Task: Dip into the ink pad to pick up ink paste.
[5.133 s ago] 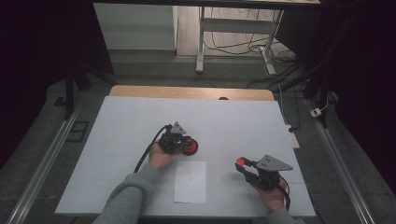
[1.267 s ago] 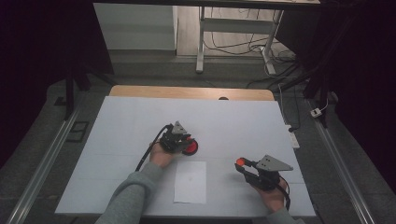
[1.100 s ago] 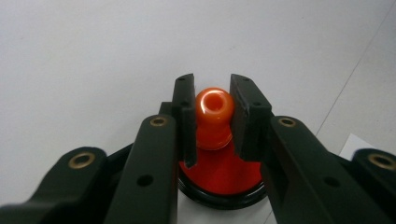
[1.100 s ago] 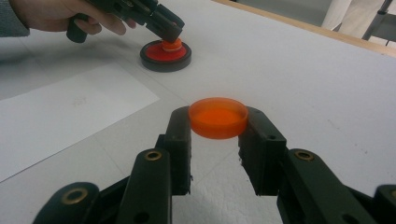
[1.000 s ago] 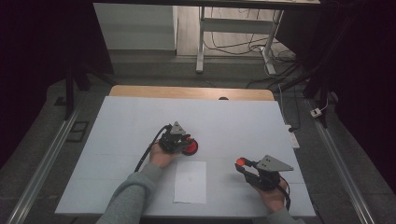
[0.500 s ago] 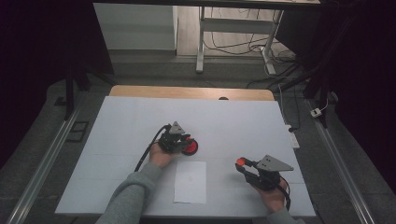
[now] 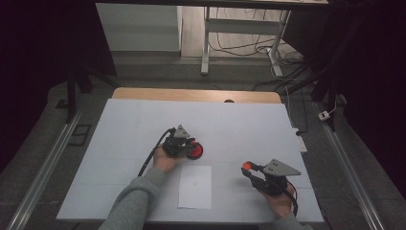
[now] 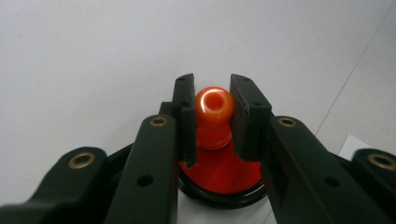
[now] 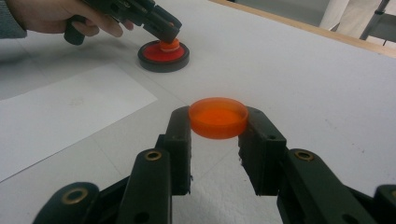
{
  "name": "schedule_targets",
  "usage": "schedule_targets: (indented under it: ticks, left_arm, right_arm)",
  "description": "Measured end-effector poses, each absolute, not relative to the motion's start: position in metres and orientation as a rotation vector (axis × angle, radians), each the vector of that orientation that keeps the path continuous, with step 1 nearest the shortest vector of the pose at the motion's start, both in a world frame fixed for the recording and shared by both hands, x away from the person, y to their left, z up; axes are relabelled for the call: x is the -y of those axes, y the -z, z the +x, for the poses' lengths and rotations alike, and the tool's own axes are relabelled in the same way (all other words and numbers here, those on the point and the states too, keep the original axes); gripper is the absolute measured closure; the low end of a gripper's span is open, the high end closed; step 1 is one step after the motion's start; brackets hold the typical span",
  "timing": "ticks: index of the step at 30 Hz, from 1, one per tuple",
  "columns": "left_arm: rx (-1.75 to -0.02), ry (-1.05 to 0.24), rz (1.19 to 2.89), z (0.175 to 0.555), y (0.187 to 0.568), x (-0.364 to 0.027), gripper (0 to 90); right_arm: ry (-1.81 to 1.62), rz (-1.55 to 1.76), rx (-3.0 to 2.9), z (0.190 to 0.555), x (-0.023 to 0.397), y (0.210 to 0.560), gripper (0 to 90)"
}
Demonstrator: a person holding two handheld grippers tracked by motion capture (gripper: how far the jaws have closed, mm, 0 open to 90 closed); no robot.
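right claw [image 9: 218, 122] around seemingly hollow orange cap [image 9: 218, 116]

A lab-like recording bay: white-topped table [image 7: 143, 120], floor rails [image 7: 43, 167], trailing cables [image 7: 249, 45], dark surroundings.

the red stamp's [image 8: 219, 158] base is mostly hidden behind the left gripper [image 8: 212, 116] arms, and the paper sheet [image 8: 362, 144] is just a corner peeking past one arm there
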State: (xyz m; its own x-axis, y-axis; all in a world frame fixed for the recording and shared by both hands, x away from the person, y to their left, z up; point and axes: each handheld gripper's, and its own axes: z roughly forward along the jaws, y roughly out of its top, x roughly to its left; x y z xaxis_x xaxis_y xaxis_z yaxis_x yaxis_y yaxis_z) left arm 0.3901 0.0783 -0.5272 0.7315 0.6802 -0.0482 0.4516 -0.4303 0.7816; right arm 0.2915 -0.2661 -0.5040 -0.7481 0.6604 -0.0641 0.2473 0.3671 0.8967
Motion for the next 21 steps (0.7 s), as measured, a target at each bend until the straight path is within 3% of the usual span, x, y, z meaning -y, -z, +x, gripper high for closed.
schedule_targets:
  ticks: [5,8,13,21]
  left_arm:
    - [-0.843,-0.361,2.111,0.390,0.525,-0.077,72.9]
    - [-0.797,-0.449,2.051,0.383,0.517,-0.076,72.8]
    - [-0.796,-0.412,1.975,0.381,0.493,-0.084,72.8]
    - [-0.799,-0.385,1.949,0.376,0.484,-0.098,72.7]
  right_arm:
    - [-1.352,0.790,-2.216,0.292,0.267,0.504,64.7]
    - [-1.353,0.794,-2.215,0.292,0.267,0.504,64.7]
    - [-1.356,0.805,-2.210,0.293,0.269,0.504,64.7]
    - [-1.358,0.798,-2.211,0.292,0.268,0.503,64.7]
